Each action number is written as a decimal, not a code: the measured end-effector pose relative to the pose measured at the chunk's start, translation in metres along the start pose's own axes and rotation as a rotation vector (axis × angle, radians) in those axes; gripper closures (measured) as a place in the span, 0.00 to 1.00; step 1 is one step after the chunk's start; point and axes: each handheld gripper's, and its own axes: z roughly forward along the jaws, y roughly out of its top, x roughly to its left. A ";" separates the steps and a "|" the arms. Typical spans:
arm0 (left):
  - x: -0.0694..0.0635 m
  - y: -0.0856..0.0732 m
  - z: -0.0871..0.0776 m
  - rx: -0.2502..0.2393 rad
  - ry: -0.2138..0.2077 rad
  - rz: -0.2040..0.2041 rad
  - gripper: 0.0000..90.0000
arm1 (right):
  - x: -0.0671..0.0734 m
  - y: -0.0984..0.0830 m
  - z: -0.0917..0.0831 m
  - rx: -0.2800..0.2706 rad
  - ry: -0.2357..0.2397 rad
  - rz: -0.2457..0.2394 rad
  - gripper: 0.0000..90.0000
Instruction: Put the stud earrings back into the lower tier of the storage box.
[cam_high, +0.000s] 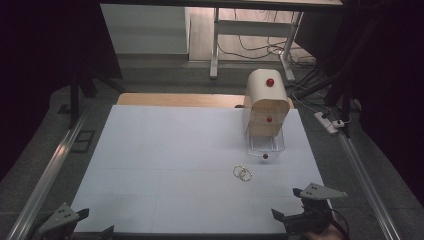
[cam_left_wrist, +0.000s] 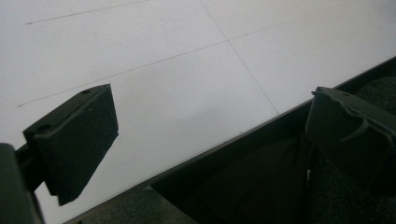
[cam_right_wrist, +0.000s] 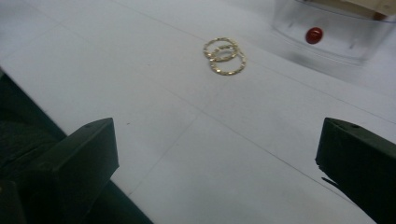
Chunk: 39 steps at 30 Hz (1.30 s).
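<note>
A white table (cam_high: 165, 165) seen from above, in a dim room. Two thin gold rings (cam_high: 242, 173) lie flat on it, right of centre and toward the near edge, touching and partly overlapping each other. In the right gripper view the rings (cam_right_wrist: 224, 56) have a twisted, rope-like surface.

Just beyond the rings, farther and slightly right, stands a small wooden box (cam_high: 266, 102) with a rounded top and red knobs. A clear plastic drawer (cam_high: 266, 144) with a red knob (cam_high: 265, 156) on its front is pulled out from the bottom of the box toward the rings. In the right gripper view the drawer (cam_right_wrist: 336, 32) sits at the far right.

The right gripper (cam_high: 295, 202) rests at the near right edge of the table, well apart from the rings, its jaws spread wide with nothing between them. The left gripper (cam_high: 97, 221) sits at the near left corner, also with its jaws wide apart and holding nothing; its own view looks across the table's near edge.

No brand, label or writing can be read anywhere.
</note>
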 end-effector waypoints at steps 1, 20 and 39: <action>0.000 0.000 0.000 -0.001 -0.003 0.000 0.03 | 0.000 0.000 0.000 -0.001 0.005 0.003 0.00; 0.001 0.000 0.002 0.017 -0.025 0.003 0.04 | 0.004 0.002 0.005 0.046 0.017 -0.039 0.02; 0.000 0.001 0.005 0.045 -0.012 0.001 0.05 | 0.011 0.012 0.016 0.031 0.088 -0.074 0.00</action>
